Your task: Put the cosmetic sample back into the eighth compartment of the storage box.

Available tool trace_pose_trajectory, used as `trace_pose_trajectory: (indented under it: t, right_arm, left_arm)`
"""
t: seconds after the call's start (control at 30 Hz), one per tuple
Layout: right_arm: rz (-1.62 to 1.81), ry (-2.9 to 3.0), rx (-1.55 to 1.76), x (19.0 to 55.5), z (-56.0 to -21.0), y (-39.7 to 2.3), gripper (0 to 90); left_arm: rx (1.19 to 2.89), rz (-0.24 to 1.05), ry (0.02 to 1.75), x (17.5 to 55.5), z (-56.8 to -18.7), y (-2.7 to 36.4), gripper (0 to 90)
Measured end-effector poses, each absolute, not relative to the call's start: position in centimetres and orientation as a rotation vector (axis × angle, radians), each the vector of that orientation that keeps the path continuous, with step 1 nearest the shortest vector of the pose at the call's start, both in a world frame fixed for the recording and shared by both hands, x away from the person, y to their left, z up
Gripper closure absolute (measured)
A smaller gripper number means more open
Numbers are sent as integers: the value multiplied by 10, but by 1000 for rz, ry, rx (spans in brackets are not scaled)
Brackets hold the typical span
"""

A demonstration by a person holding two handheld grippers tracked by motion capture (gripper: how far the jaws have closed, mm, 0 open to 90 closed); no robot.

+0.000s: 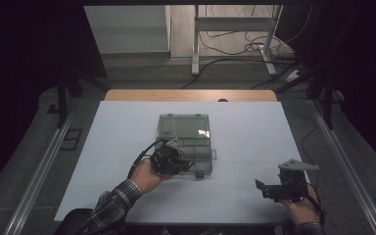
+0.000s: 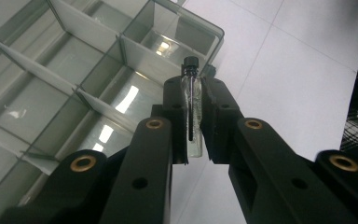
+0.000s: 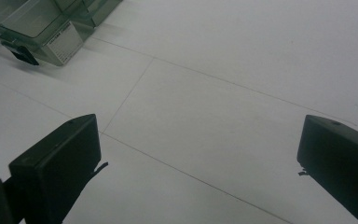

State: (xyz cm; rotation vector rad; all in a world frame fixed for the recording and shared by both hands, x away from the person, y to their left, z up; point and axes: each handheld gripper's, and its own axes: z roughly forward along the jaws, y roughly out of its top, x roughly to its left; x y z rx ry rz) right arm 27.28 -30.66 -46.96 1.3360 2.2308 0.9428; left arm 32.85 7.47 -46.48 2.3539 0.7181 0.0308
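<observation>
Looking down from the high view, you see the clear compartment box (image 1: 185, 142) lying open near the middle of the white counter (image 1: 117, 147). Your left gripper (image 1: 183, 164) sits at the box's near left corner, over its edge, with the cable trailing back past your left hand (image 1: 147, 175). Your right gripper (image 1: 264, 188) is held well apart from the box, low over the counter's near right area, pointing left.

In the left gripper view, your jaws are clamped on a small glass vial (image 2: 192, 109) with a black cap. The vial stands along the jaws, cap end outward, above the box's corner compartment (image 2: 168, 42). Grey dividers (image 2: 98, 98) separate the compartments.

In the right gripper view, your jaws stand wide apart with nothing between them, above bare counter. The box's corner, bearing a white label (image 3: 65, 41), lies at upper left.
</observation>
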Motion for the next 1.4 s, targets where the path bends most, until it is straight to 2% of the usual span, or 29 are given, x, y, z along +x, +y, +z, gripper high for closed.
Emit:
trace_pose_trajectory:
  t: [1.4]
  right_arm:
    - [933,2249,1330,274,-470,-306,0]
  left_arm:
    - [2356,50,732,359,-464,34,813]
